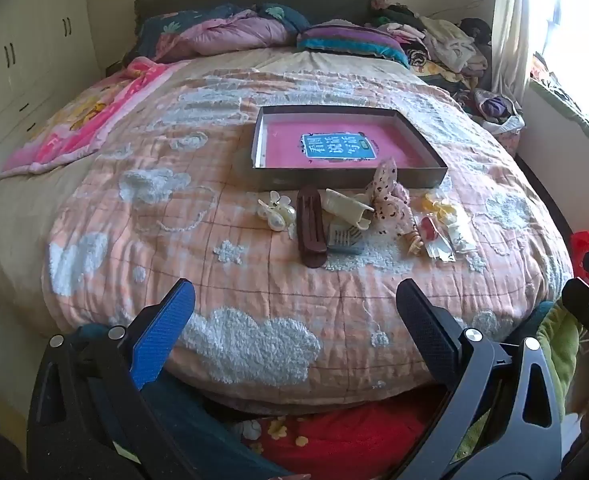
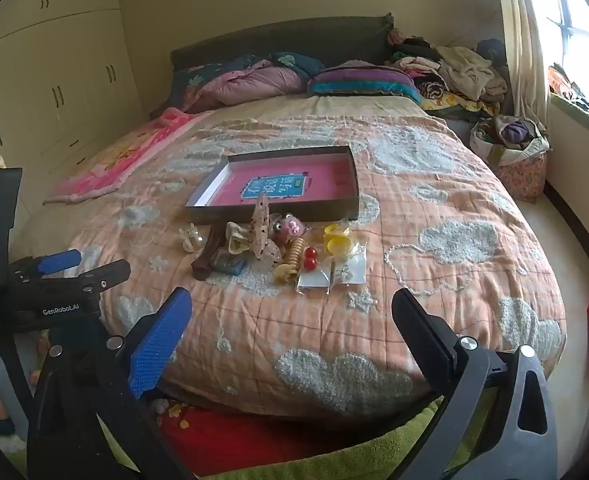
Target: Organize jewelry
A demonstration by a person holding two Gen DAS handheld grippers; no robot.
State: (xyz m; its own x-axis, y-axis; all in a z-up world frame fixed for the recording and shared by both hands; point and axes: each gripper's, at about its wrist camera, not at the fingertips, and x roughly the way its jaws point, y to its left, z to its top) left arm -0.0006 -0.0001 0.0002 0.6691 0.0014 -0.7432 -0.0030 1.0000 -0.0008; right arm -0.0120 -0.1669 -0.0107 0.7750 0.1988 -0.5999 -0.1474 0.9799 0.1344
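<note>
A shallow dark box (image 1: 430, 156) (image 2: 222, 184) with a pink bottom lies on the bed. In front of it sits a heap of hair accessories: a brown hair clip (image 1: 310, 232) (image 2: 208, 254), a cream claw clip (image 1: 348, 206) (image 2: 238, 240), a pearl flower clip (image 1: 276, 212) (image 2: 190, 238), a spotted bow (image 1: 388, 196) (image 2: 262, 228), red beads (image 2: 310, 259), yellow pieces (image 2: 336, 240) and small clear bags (image 2: 332, 274). My left gripper (image 1: 296, 306) is open, well short of the heap. My right gripper (image 2: 292, 314) is open too, nothing between its fingers.
The bed carries a peach quilt with white clouds (image 1: 254, 344) (image 2: 454, 240). Pillows and piled clothes (image 2: 446, 68) lie at the headboard. A fabric basket (image 2: 514, 160) stands by the window wall, wardrobes (image 2: 54, 92) on the left. The left gripper's body (image 2: 62, 280) shows beside the right one.
</note>
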